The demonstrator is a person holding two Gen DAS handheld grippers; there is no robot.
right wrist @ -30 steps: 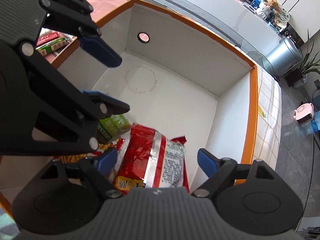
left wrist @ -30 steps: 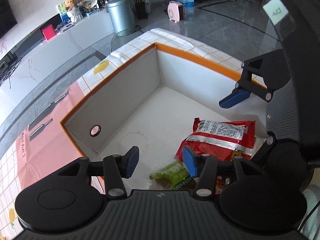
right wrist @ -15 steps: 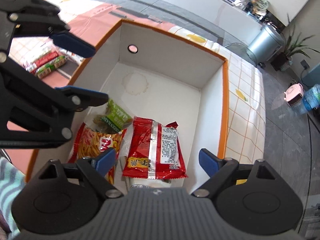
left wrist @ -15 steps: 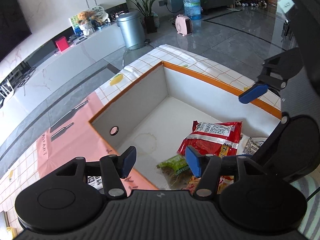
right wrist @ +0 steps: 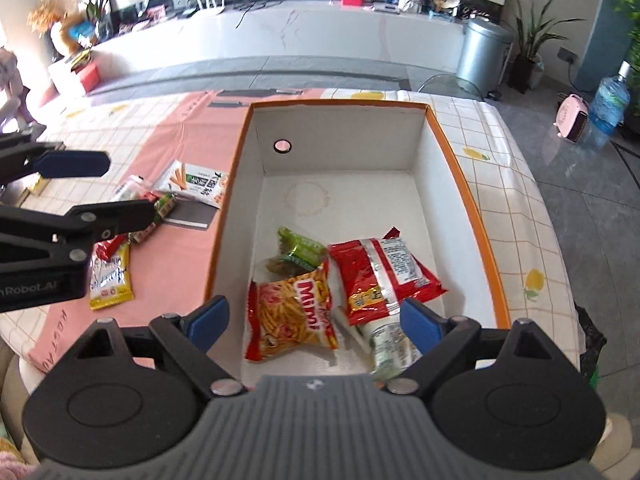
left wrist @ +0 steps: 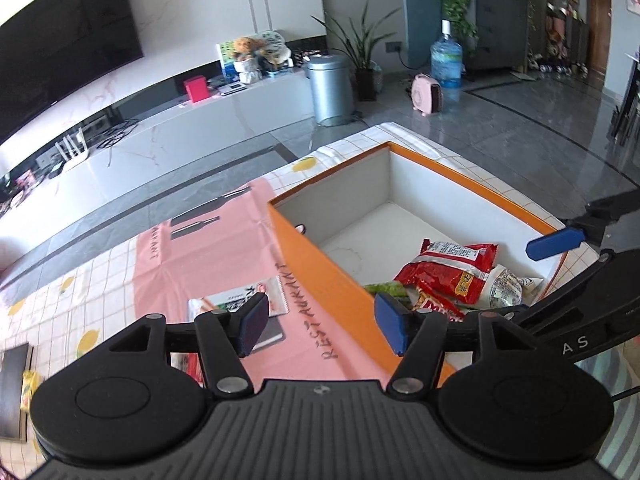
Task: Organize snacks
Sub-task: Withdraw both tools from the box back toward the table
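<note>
The right gripper (right wrist: 314,320) hangs over the near end of the orange-rimmed white cardboard box (right wrist: 466,196), its blue-padded fingers (right wrist: 208,318) spread wide and opening, with nothing pressed between them. Directly beyond them, on the box floor, lies a red and yellow "Mimi" chip bag (right wrist: 294,316). Just beside it to the right lies a white and green wrapped packet (right wrist: 390,346), partly under a red foil snack bag with a white label (right wrist: 380,274). A small green snack packet (right wrist: 302,250) sits just past the chip bag, and the far half of the box floor is bare apart from a faint ring stain (right wrist: 306,200).

The left gripper (left wrist: 320,326) hovers above the near left wall of the box, over the pink "RESTAURANT" paper mat (left wrist: 216,248) on the tabletop (left wrist: 64,292). Its blue-padded fingers (left wrist: 390,328) are moderately apart and opening, empty. Outside the box, on the mat, more snacks lie loose: a yellow and white sachet (right wrist: 108,284), a green and red wrapped bar (right wrist: 158,216) and a white flat pack printed with orange sticks (right wrist: 196,184), resting near a dark grey notebook (right wrist: 190,216).

Farther off stand a silver metal bin (right wrist: 482,52), a pink small heater (right wrist: 572,120) and a blue water jug (right wrist: 608,104) on the grey floor.
</note>
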